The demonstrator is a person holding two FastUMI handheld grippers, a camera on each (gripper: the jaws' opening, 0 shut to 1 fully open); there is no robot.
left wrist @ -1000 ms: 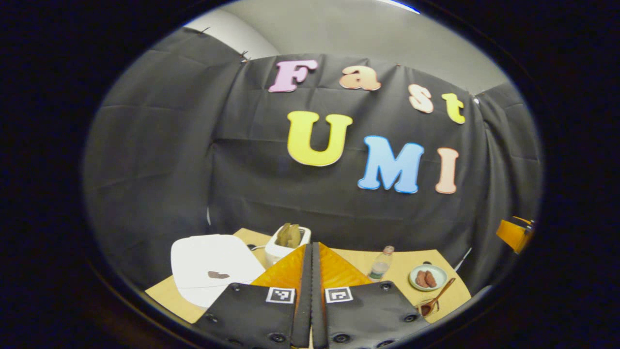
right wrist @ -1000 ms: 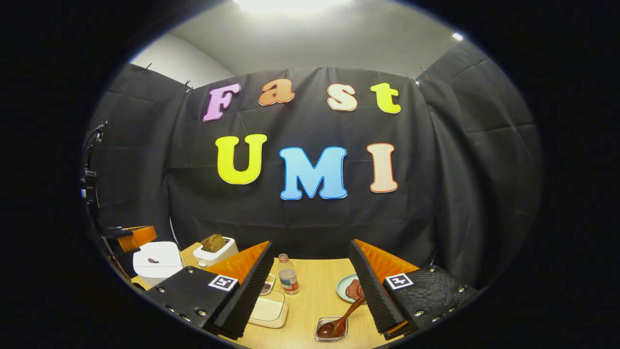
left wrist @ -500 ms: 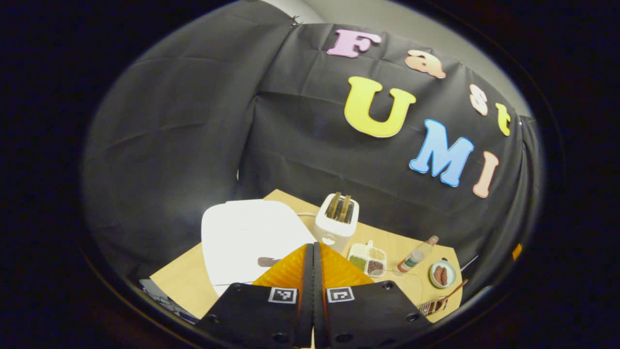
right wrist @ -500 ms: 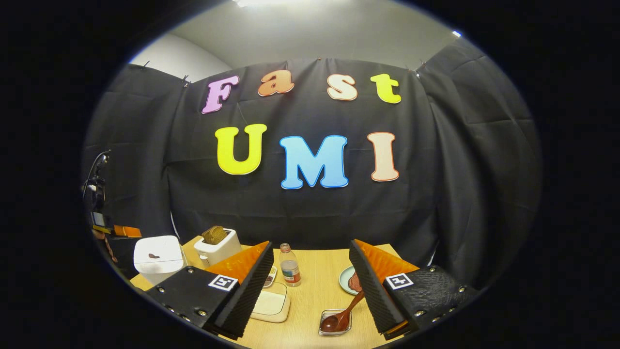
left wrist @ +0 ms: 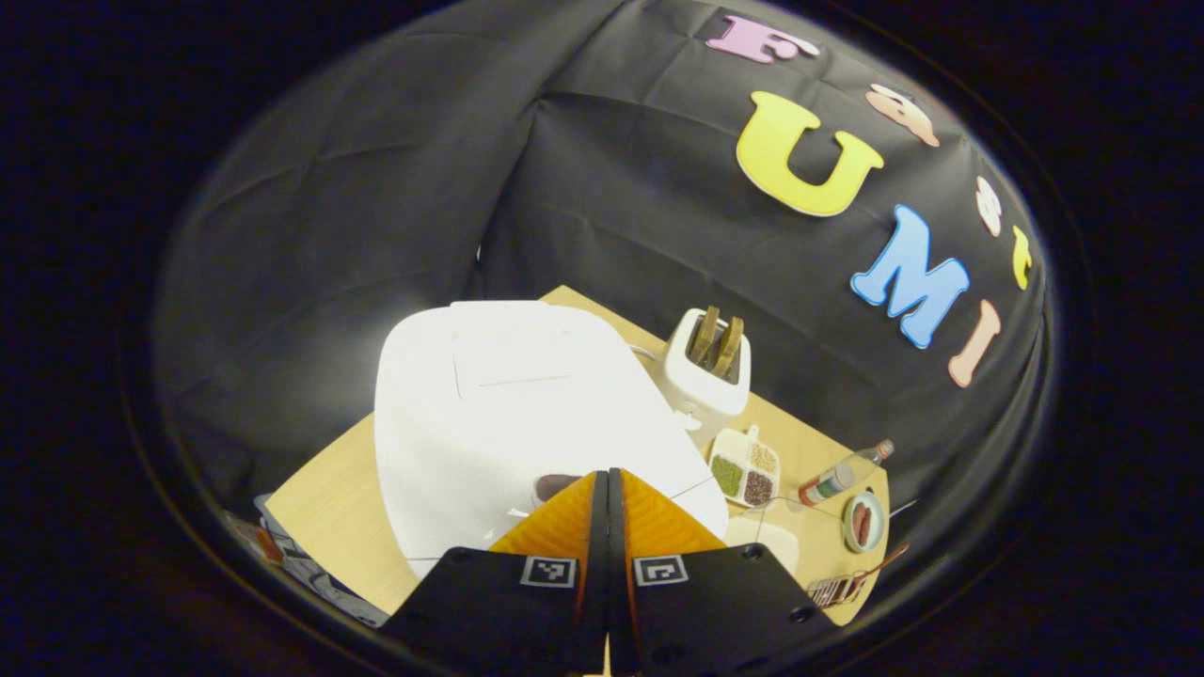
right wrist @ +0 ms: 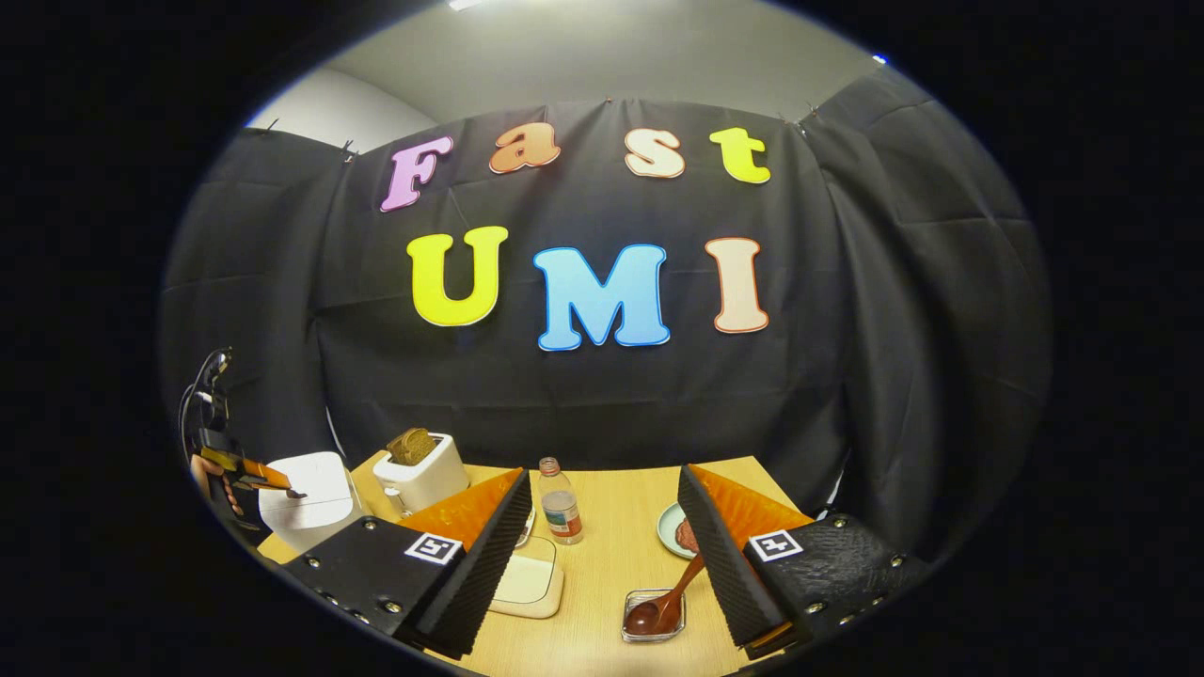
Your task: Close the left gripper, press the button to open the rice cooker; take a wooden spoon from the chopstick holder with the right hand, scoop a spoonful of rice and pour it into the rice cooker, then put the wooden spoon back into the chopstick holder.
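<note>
The white rice cooker is large in the left gripper view, lid down. Its small brown button sits on the near edge. My left gripper is shut with nothing in it, tips just right of the button; contact is unclear. In the right gripper view the cooker stands at the far left with the left gripper over it. My right gripper is open and holds nothing. Below it a wooden spoon rests with its bowl in a small clear holder.
A white toaster with bread stands behind the cooker. A divided dish of grains, a small bottle, a plate with brown food and a flat white dish lie on the wooden table.
My left gripper has tilted down and closed in on the rice cooker, which now looks much larger, with the button at the fingertips. The right gripper has barely moved.
</note>
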